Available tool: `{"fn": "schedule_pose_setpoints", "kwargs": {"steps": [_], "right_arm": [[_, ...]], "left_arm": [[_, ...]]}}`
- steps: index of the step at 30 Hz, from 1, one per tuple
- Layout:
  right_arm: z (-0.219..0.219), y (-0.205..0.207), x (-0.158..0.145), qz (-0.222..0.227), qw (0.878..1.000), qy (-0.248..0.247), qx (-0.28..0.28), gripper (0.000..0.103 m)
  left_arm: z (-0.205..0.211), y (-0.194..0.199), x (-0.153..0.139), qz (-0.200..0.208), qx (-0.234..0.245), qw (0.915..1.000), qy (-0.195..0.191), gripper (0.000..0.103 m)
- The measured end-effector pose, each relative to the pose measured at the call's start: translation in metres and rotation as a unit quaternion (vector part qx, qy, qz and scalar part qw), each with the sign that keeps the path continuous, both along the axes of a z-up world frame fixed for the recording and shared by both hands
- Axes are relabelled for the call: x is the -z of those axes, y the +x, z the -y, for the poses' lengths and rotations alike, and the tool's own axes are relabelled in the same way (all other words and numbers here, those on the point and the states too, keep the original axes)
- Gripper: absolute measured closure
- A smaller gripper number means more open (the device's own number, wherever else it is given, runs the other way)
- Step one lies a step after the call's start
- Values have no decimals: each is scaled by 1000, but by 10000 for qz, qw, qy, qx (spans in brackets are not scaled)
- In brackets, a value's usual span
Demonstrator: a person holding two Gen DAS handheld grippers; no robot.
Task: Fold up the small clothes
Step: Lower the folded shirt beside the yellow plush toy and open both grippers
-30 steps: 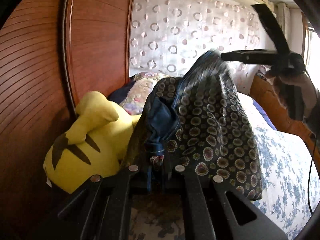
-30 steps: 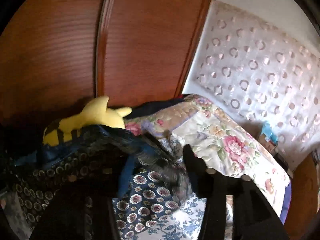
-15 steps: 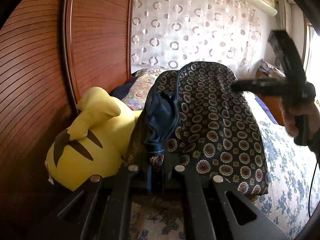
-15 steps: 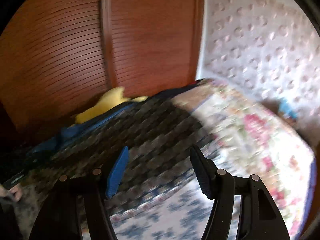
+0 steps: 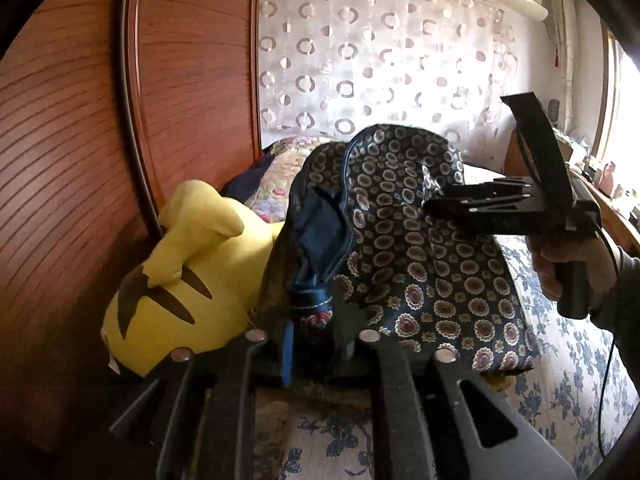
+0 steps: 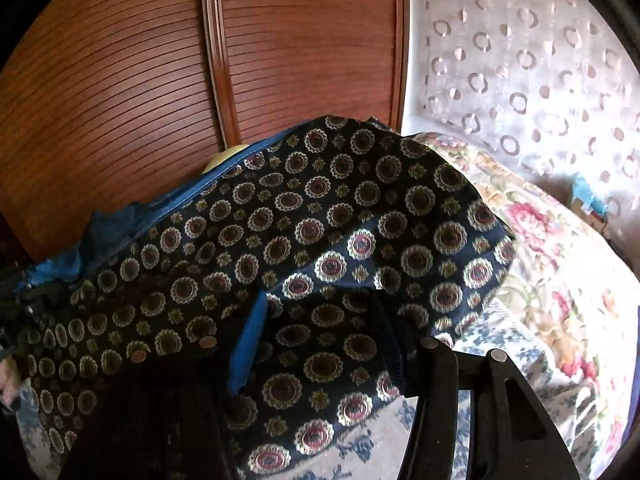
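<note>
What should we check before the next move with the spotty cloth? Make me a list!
1. Patterned garment between the right hand-held gripper: ok, the cloth lies between its closing jaws.
2. Right jaws pressing the cloth: not ok, they stand wide apart.
3. Left hand-held gripper pinching the bunched edge: cannot tell; its jaws are opening with the bunch between them.
4. Garment flat enough to fold: not ok, it is humped up and creased.
5. Yellow plush toy clear of the cloth: cannot tell; it sits right beside the garment.
</note>
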State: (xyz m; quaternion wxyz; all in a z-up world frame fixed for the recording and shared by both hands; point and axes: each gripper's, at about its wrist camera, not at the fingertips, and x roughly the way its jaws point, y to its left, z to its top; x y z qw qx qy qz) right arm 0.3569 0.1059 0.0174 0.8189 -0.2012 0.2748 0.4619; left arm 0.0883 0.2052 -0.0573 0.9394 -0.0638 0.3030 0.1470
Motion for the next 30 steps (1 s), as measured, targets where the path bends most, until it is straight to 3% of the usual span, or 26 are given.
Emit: {"fn": "schedule_pose_setpoints", "kwargs": {"steps": [2, 3, 5, 7, 12, 23, 30], "right_arm": [[9, -8, -2, 35, 9999, 43, 88, 48], [14, -15, 1, 34, 9999, 88, 118, 48], [21, -34, 5, 61, 9997, 170, 142, 48], [30, -48, 6, 100, 9996, 225, 130, 48], [51, -76, 1, 179, 9991, 368, 77, 48], [106, -125, -14, 333, 9967, 675, 298, 47], [159, -166, -16, 455, 9937, 779, 664, 39]], "left_arm": [[2, -4, -4, 58, 29, 10000, 67, 69], [3, -8, -7, 123, 41, 9999, 89, 57], [4, -11, -11, 172, 61, 9998, 92, 48], [6, -15, -16, 233, 89, 9997, 67, 27], [17, -33, -32, 554, 117, 9982, 198, 19], [47, -52, -45, 560, 310, 9972, 389, 12], [80, -53, -35, 384, 762, 9961, 206, 12]]}}
